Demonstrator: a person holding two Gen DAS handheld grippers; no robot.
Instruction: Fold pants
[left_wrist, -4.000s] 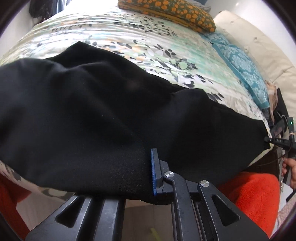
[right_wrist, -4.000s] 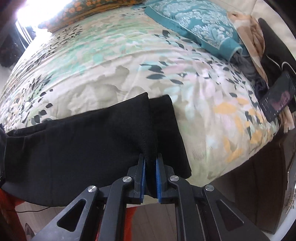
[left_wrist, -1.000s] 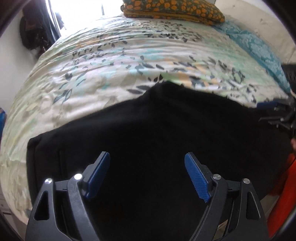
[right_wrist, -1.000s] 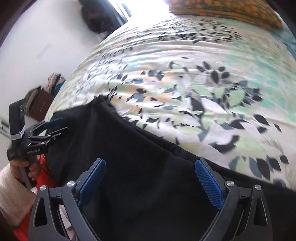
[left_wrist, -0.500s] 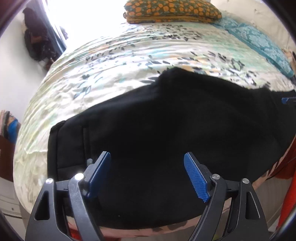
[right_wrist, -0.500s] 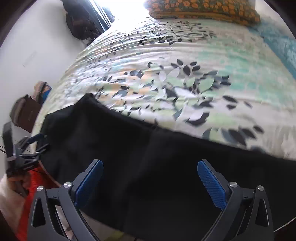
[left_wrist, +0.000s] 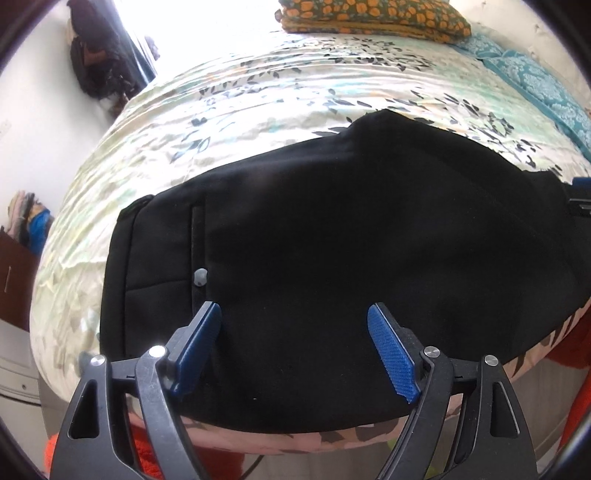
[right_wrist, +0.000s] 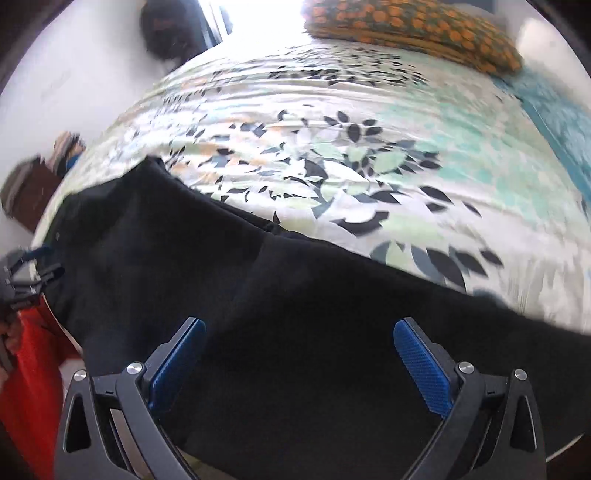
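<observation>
The right gripper (right_wrist: 297, 350) fills the bottom of the frame, blue pads spread wide over black pants (right_wrist: 258, 314) lying across a floral bedspread (right_wrist: 369, 147). An orange-patterned pillow (right_wrist: 413, 29) sits top right; the left gripper (right_wrist: 27, 271) shows at the left edge.

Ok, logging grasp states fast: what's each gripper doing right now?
Left gripper: open, holding nothing, above the black pants.
Right gripper: open, holding nothing.

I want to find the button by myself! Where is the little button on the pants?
Find the bed with the leafy bedspread; the black pants lie along its near edge. Near their left end, beside a straight pocket seam, sits the small grey button, the only pale spot on the black cloth.
</observation>
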